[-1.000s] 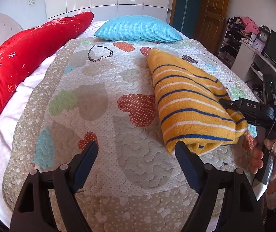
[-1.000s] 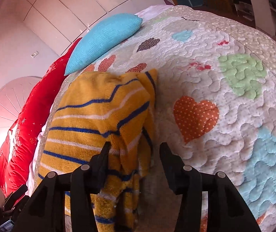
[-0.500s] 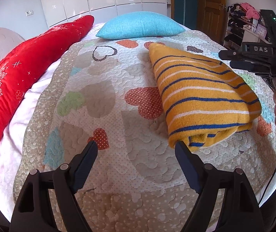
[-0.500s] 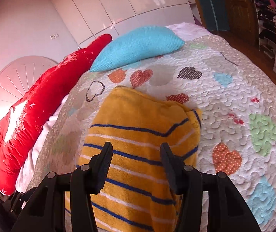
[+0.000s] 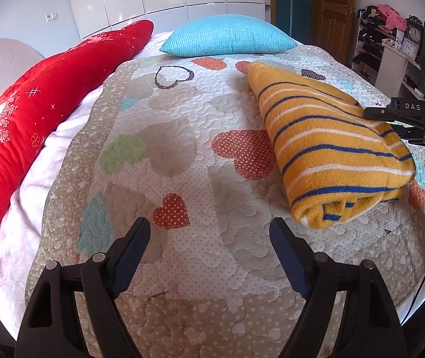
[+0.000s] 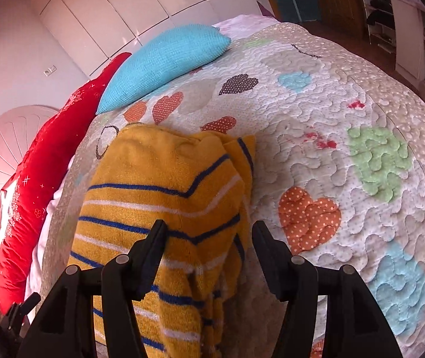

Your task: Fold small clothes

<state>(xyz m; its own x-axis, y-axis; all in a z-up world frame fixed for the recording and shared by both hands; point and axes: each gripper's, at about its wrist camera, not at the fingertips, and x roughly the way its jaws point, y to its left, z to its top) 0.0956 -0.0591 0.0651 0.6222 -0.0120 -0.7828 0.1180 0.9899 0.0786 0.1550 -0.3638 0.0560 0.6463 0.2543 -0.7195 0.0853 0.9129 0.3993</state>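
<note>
A folded yellow garment with blue and white stripes (image 5: 331,146) lies on the right side of the heart-patterned quilt (image 5: 182,155); it also shows in the right wrist view (image 6: 164,197). My left gripper (image 5: 209,238) is open and empty, hovering over the quilt to the left of the garment's near end. My right gripper (image 6: 209,238) is open, poised just above the garment's right edge; its body (image 5: 406,113) shows at the garment's far right side in the left wrist view.
A turquoise pillow (image 5: 227,40) lies at the head of the bed. A long red cushion (image 5: 42,98) runs along the left edge. Shelves with clutter (image 5: 391,47) and a wooden door (image 5: 334,9) stand to the right.
The right gripper dropped from above the garment to its right edge and turned rightward. The left gripper stayed open and shifted little.
</note>
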